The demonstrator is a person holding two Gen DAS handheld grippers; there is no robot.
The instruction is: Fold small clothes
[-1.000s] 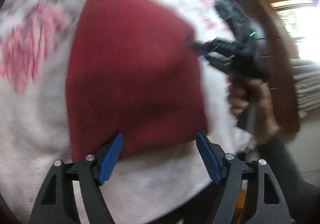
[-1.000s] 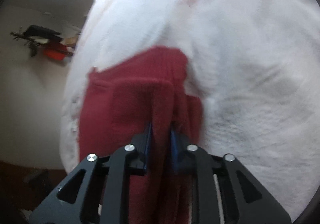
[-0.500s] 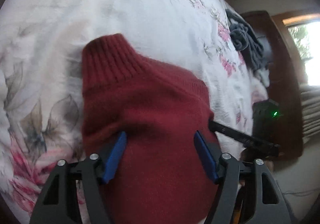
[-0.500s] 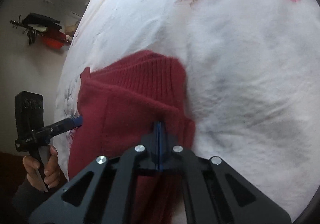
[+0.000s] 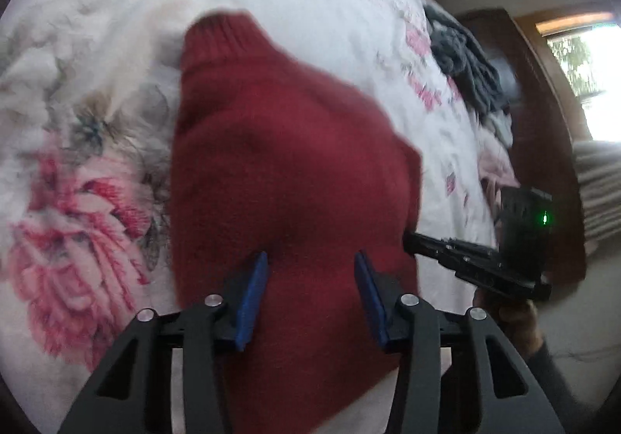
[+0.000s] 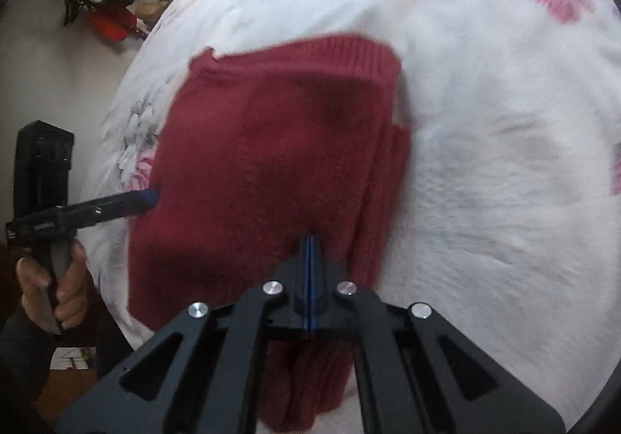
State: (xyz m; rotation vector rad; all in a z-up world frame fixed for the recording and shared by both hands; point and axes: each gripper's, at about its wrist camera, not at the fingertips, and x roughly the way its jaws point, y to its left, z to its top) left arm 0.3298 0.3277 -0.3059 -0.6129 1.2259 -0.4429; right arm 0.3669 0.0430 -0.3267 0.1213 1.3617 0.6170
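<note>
Over on the left, the left gripper (image 5: 310, 298) hangs just above the red sweater (image 5: 287, 178) with its blue pads spread apart and nothing between them — released, then, hovering over the near end of the garment. The sweater lies ahead of it on the floral bedspread (image 5: 77, 170), ribbed cuff pointing away, already doubled over into a compact block. My read: this tool is free so it can press or take a fresh edge for the next fold. Moving right, the right gripper (image 6: 310, 279) has its jaws clenched flat together, blue pads meeting in a thin line right at the sweater's (image 6: 271, 162) stacked side; whether a sliver of knit is pinched there I cannot tell. It sits at the layered edge, probably to steady the fold. Far ahead of the left tool, grey clothes (image 5: 465, 65) wait near the bed's far side.
</note>
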